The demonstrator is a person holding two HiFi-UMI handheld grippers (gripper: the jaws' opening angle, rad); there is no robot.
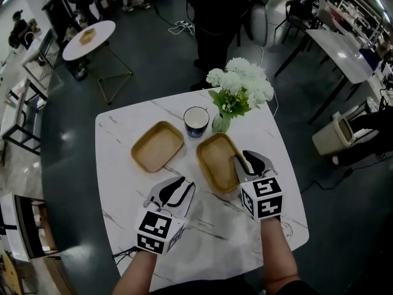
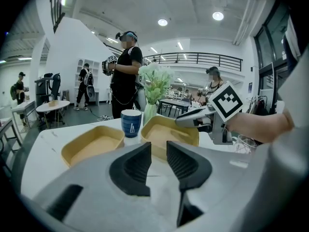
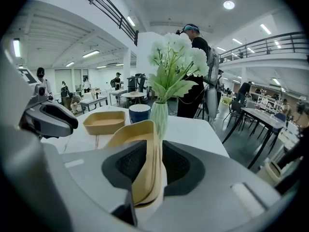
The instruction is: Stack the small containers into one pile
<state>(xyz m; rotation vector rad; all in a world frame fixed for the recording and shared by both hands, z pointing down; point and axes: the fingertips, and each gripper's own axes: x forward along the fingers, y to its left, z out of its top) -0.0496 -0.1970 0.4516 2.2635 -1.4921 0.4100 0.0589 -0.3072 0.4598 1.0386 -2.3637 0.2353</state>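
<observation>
Containers, two in all, lie apart and unstacked on one white marbled table [image 1: 123, 141] that fills the middle of the head view. Both are shallow, tan, rounded rectangles. One container [image 1: 157, 145] sits left of the frame's centre, flat on the tabletop, with nothing touching it. The other container [image 1: 216, 163] sits just right of centre, its near right rim reaching in between the jaws of the right gripper [image 1: 249, 158].

One pale green vase [image 1: 221, 123] of white flowers stands just above the right-hand container in the frame. One dark blue cup [image 1: 196, 121] stands beside the vase on its left, between the far ends of the two containers.

Two grippers show at the lower part of the head view, each with its marker cube. In the right gripper view the jaws stand spread, with the container's thin wall upright between them and a dark gap on either side of it. The left gripper [image 2: 158, 151] hangs over bare tabletop below the left-hand container, its jaws apart with nothing between them.
</observation>
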